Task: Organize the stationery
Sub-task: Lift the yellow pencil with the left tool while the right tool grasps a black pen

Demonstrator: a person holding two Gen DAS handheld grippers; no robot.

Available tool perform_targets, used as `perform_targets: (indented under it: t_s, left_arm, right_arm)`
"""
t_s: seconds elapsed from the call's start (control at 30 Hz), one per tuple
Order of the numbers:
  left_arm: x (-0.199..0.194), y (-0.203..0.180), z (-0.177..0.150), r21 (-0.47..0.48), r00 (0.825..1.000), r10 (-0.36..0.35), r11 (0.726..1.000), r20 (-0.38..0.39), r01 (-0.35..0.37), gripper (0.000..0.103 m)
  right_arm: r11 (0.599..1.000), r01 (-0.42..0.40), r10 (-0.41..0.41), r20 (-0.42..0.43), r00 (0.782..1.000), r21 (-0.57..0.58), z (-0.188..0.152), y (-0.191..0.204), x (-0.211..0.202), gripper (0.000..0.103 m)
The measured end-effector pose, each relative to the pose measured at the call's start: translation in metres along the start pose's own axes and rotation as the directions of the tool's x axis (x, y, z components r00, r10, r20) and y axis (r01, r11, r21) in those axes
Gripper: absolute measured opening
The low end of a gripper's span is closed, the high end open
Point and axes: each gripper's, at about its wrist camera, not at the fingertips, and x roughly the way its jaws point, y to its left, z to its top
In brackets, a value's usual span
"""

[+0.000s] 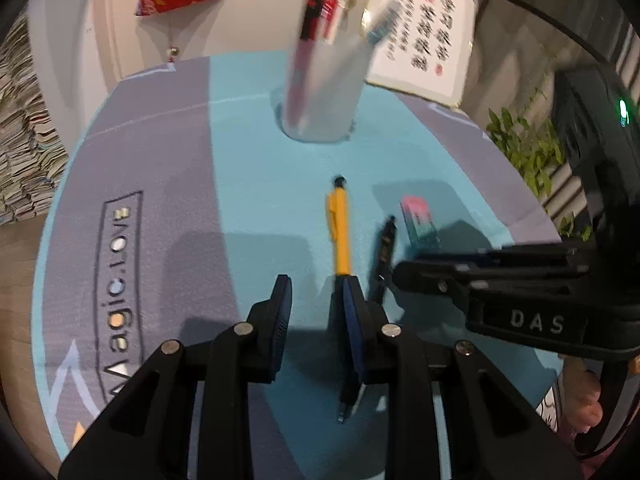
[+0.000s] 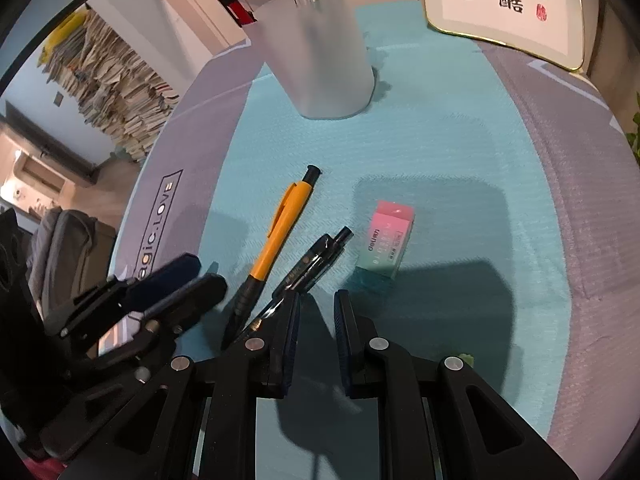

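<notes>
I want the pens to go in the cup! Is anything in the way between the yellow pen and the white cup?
Nothing visible is. The yellow pen lies on the mat, and only bare mat lies between it and the white cup. The black pen and the eraser lie off to the side, not on that path.

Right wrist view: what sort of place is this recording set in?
Probably a home study or desk corner. A printed desk mat carries a white pen holder with pens, a framed calligraphy print leans at the back, and stacks of books or papers fill the room behind.
</notes>
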Motion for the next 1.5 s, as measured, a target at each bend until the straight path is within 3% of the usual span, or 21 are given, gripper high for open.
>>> perform_targets:
  t_s: [0.17,0.27,0.33,0.4,0.5,0.57,0.63,0.7,0.77,0.83,0.97,1.13,1.5]
  left_arm:
    - [0.005,-0.012,-0.004,0.054,1.000,0.013,0.998,0.000,-0.013,0.024]
    - [0.010,-0.009,-0.003,0.035,1.000,0.012,0.999,-0.027,-0.011,0.023]
    - [0.011,-0.011,-0.004,0.033,1.000,0.014,0.999,-0.027,-0.013,0.023]
    - [0.011,-0.015,-0.005,0.038,1.000,0.005,0.999,-0.031,-0.004,0.023]
    - [0.009,-0.019,-0.007,0.023,0.999,-0.026,0.999,-0.039,0.026,0.023]
    - [0.009,-0.020,-0.008,0.021,0.999,-0.014,1.000,-0.033,0.014,0.016]
    - [0.009,-0.015,-0.008,0.001,0.999,-0.011,1.000,-0.034,0.011,0.008]
    - [0.008,-0.008,-0.007,-0.031,0.998,-0.037,0.999,-0.041,0.035,0.008]
    - [0.007,-0.006,-0.008,-0.040,0.998,-0.035,0.999,-0.043,0.034,0.008]
    - [0.006,-0.006,-0.008,-0.036,0.999,-0.030,0.999,-0.044,0.028,0.008]
    - [0.002,-0.005,-0.004,-0.040,0.999,-0.024,0.999,-0.023,0.023,0.008]
    - [0.010,-0.009,0.014,-0.018,1.000,0.006,1.000,-0.010,-0.006,0.027]
    - [0.048,-0.014,0.049,0.030,0.997,0.065,0.998,-0.033,-0.064,0.025]
  right_arm:
    - [1.000,0.013,-0.013,-0.006,1.000,0.022,0.000,0.002,0.001,0.017]
    - [0.998,0.003,-0.003,-0.006,1.000,0.064,0.003,-0.001,0.002,0.017]
    - [0.996,-0.005,0.006,-0.004,1.000,0.089,0.005,-0.002,0.003,0.023]
    - [0.994,-0.010,0.010,0.000,1.000,0.104,0.007,0.002,0.004,0.037]
    - [0.995,0.040,-0.041,0.006,0.999,0.087,0.010,0.012,0.007,0.040]
    - [0.995,0.088,-0.088,0.020,0.996,0.041,0.012,0.020,0.010,0.040]
    - [0.991,0.132,-0.132,0.030,0.991,-0.014,0.011,0.026,0.011,0.038]
    - [0.986,0.160,-0.158,0.044,0.987,-0.049,0.008,0.027,0.010,0.020]
    - [0.990,0.137,-0.135,0.049,0.990,-0.044,0.007,0.022,0.007,0.017]
    - [0.993,0.115,-0.113,0.051,0.992,-0.040,0.007,0.016,0.004,0.017]
    - [0.986,0.147,-0.142,0.059,0.988,-0.085,0.008,0.008,-0.001,0.017]
    - [0.977,0.197,-0.193,0.053,0.980,-0.087,0.007,-0.004,-0.004,0.017]
    - [0.988,0.137,-0.134,0.044,0.990,-0.076,0.001,-0.019,-0.012,0.016]
